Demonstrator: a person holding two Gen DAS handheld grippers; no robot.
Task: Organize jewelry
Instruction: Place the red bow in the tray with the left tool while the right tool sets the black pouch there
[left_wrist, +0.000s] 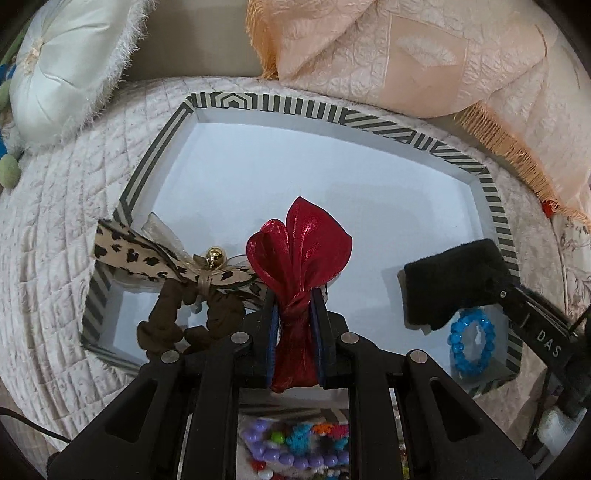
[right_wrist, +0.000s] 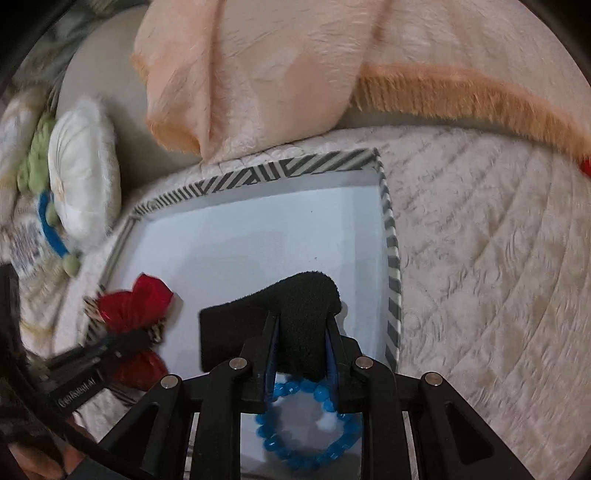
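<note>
The left gripper (left_wrist: 295, 325) is pinching a red shiny hair bow (left_wrist: 301, 251) at its knotted waist, with the two loops standing up in front of the fingers and the tail hanging down between them. It hangs over the near part of the striped tray (left_wrist: 495, 206), which lies on a quilted bed (left_wrist: 48, 229). The right gripper (right_wrist: 301, 354) is closed on a black soft cloth piece (right_wrist: 291, 306), perhaps a velvet pad; the fingers press on its lower edge, and the rest stands out above the tray floor. Whether the pad already touches the floor I cannot tell.

Inside the tray, a blue beaded bracelet (right_wrist: 306, 424) lies just beneath the right gripper, near the right corner. A brown scrunchie with a leopard-print ribbon and a small gold bell (left_wrist: 192, 291) lies at the left side, partly over the rim. More coloured beads (left_wrist: 295, 446) are seen below the left gripper, outside the tray.

The bow looks very light and soft, and the glossy fabric may slip, so I think the knot is the best place to hold: it is the thickest and firmest part, and the loops are not crushed there. The black piece also seems light and floppy; held by one edge it will probably bend or swing. The bracelet should be hard but loose on its string, and best taken across a single strand of beads.
</note>
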